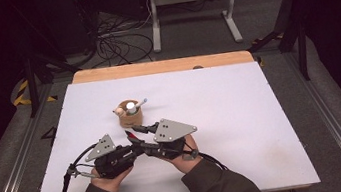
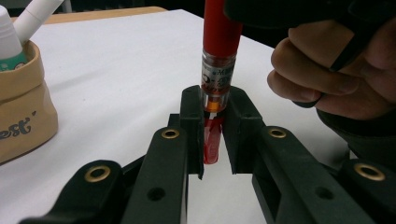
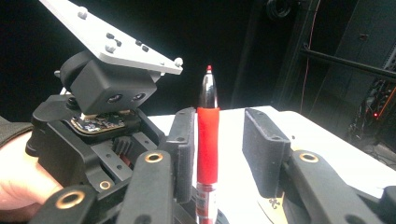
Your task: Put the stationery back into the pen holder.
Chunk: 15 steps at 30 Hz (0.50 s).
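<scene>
The red pen sits between the two tools near the front middle of the white table. In the left gripper view its lower end, a clear barrel with an orange band and a red part below, is clenched between the black pads of the left tool, and the red grip section rises straight up out of the top of that view. In the right gripper view the same pen stands upright with its tip at the top; it lies against one pad of the right tool, while the other pad stands clear of it with a gap between, so this tool is released. In the high view the left tool and the right tool meet nose to nose, each held in a hand. Just behind them stands a small tan paper pouch holding white tubes
</scene>
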Each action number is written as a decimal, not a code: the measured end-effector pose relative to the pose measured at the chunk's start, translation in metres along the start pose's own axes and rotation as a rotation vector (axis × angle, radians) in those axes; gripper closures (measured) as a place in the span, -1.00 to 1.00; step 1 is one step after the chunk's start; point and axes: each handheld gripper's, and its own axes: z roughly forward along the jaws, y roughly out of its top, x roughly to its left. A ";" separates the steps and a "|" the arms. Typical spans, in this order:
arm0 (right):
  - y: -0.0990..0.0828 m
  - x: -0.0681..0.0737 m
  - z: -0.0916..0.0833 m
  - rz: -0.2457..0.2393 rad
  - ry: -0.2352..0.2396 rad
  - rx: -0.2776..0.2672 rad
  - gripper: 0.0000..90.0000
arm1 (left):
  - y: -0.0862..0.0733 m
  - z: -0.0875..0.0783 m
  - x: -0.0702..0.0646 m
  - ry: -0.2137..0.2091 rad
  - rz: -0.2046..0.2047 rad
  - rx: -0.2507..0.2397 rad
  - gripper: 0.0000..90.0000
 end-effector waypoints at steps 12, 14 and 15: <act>0.002 -0.008 -0.014 0.024 -0.027 0.007 0.23 | 0.001 0.001 0.000 0.018 0.022 0.015 0.76; 0.002 -0.011 -0.018 0.030 -0.036 0.008 0.19 | 0.002 0.000 0.000 0.020 0.021 0.013 0.76; 0.001 -0.013 -0.020 0.035 -0.041 0.009 0.18 | 0.002 0.000 0.001 0.021 0.024 0.014 0.76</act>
